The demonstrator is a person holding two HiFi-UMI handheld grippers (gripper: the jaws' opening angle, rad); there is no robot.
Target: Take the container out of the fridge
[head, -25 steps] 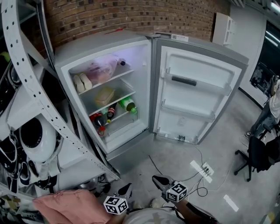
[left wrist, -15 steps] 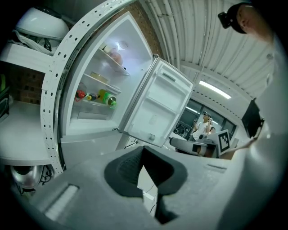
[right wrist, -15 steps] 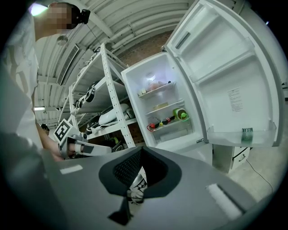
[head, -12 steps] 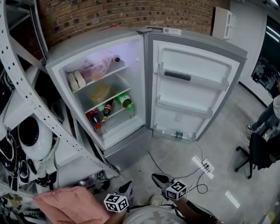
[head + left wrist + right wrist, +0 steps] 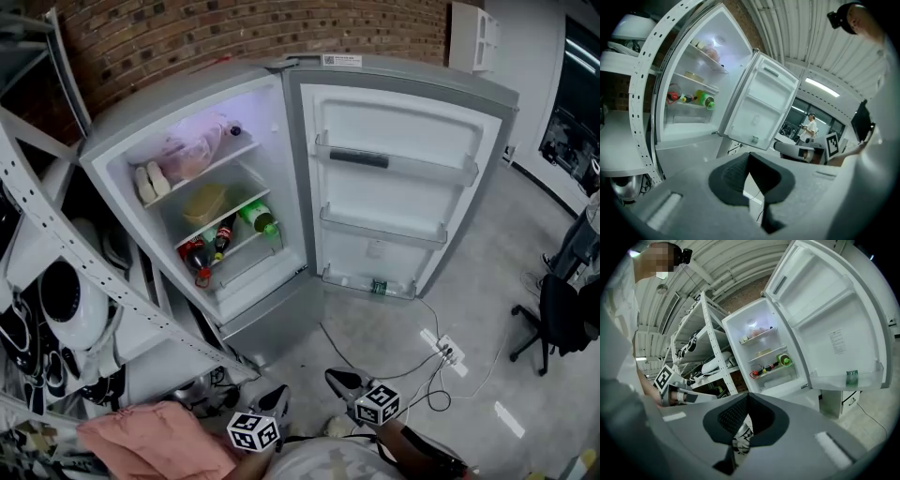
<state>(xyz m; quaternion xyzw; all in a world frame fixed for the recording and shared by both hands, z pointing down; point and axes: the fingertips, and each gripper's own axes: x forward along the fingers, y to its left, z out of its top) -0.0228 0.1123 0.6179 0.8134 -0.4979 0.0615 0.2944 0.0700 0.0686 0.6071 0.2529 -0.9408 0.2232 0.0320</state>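
Note:
The grey fridge [image 5: 187,103] stands open, its door [image 5: 394,178] swung to the right. A yellowish container [image 5: 203,202] sits on the middle shelf, also seen in the left gripper view [image 5: 693,76] and the right gripper view [image 5: 763,352]. My left gripper [image 5: 272,401] and right gripper [image 5: 339,382] hang low at the bottom of the head view, far from the fridge. The left gripper's [image 5: 749,157] jaws are shut with nothing between them. The right gripper [image 5: 747,397] is likewise shut and holds nothing.
A green bottle [image 5: 256,217] and dark soda bottles [image 5: 202,251] lie on the shelf below the container; a pink bag [image 5: 187,150] fills the top shelf. White perforated shelving [image 5: 56,234] stands left. A power strip with cables [image 5: 441,352], a pink cloth [image 5: 150,441] and an office chair [image 5: 558,323] are nearby.
The head view has shifted, so the fridge appears further left and slightly lower than before. Both grippers stay low and shut, nearly where they were.

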